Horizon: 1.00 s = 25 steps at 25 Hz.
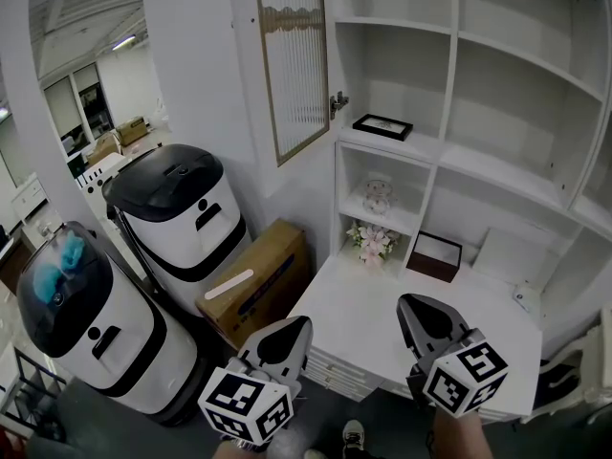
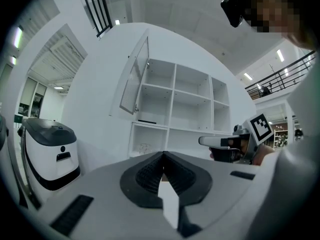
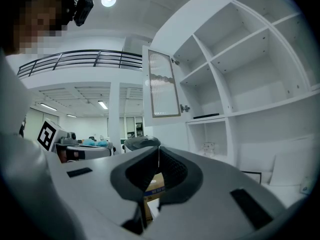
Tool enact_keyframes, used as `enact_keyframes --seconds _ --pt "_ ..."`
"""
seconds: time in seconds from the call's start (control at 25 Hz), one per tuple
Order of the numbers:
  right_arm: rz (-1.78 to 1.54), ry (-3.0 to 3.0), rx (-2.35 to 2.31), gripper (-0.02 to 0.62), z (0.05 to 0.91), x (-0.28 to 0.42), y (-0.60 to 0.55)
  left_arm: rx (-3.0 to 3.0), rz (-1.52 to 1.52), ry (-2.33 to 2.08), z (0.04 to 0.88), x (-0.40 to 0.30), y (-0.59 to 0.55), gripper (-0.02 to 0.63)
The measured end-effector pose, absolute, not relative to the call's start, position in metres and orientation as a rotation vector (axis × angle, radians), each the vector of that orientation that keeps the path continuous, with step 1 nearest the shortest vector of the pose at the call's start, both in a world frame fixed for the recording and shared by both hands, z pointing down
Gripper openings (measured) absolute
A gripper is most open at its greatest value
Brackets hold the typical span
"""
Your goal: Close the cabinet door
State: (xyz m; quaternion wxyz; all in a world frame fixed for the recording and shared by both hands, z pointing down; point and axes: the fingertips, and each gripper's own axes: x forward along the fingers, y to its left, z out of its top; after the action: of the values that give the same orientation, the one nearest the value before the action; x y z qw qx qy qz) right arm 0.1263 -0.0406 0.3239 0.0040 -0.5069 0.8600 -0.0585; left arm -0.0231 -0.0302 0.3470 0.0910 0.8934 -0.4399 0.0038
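So, cabinet door (image 1: 295, 65) hangs open, long axis upright, 12 o'clock from left gripper (image 1: 290, 336), 11 o'clock from right gripper (image 1: 421, 316). Left looks nearer. Both jaw pairs together, empty.

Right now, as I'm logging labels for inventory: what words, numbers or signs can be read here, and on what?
No text is readable.
Box: pale label and blue print, too blurred.
Frame: print too small.
Left cube and right cube: square marker patterns only, no letters.
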Motion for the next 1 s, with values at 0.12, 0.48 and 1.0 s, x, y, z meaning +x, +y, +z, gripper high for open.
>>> enact_keyframes --seconds 0.12,0.48,1.0 --pt "-0.190 2.697 -1.582 0.005 0.325 0.128 -0.044 2.648 0.011 -1.308 0.349 -0.020 -0.033 0.005" --pt "-0.201 2.707 -1.546 0.005 0.325 0.136 -0.062 2.634 0.003 -1.343 0.347 -0.013 -0.048 0.005" --pt "-0.226 2.747 -1.431 0.005 0.327 0.137 -0.100 2.589 0.034 -1.438 0.346 -0.010 -0.075 0.005"
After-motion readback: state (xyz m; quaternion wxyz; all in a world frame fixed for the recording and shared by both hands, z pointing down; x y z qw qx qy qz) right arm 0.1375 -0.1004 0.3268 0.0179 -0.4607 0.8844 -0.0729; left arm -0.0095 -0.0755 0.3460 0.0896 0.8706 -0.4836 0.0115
